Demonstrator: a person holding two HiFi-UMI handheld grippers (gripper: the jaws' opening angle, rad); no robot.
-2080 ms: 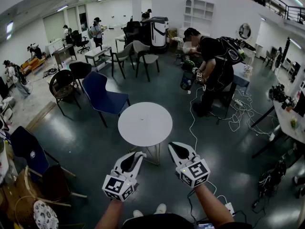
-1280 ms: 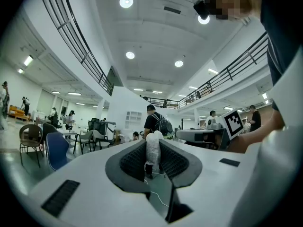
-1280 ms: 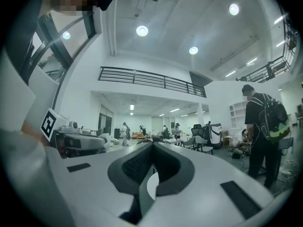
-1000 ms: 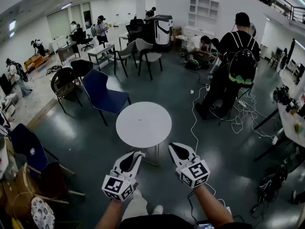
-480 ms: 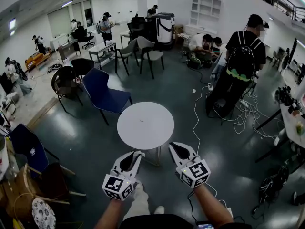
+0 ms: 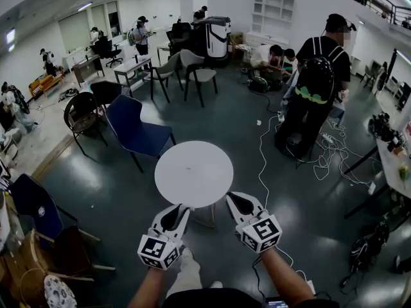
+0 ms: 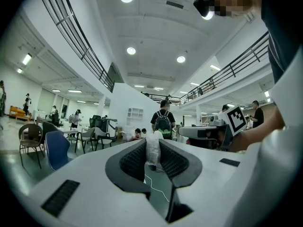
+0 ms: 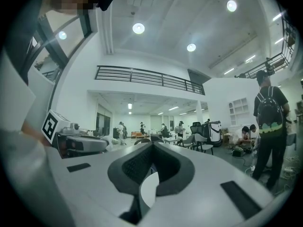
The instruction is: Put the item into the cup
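The left gripper (image 6: pixel 182 209) pinches a small white item (image 7: pixel 153 148) between its jaws, held level at the near edge of the round desk (image 6: pixel 194 156). Beside it, the right gripper (image 6: pixel 231 197) has its jaws pressed together on nothing.

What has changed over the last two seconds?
The left gripper and right gripper moved toward the round white table. In the head view their tips now meet its near edge. The person with the backpack has straightened up and turned away. Unchanged: the left gripper stays shut on the white item, the right gripper stays shut and empty, and the two are side by side as before.
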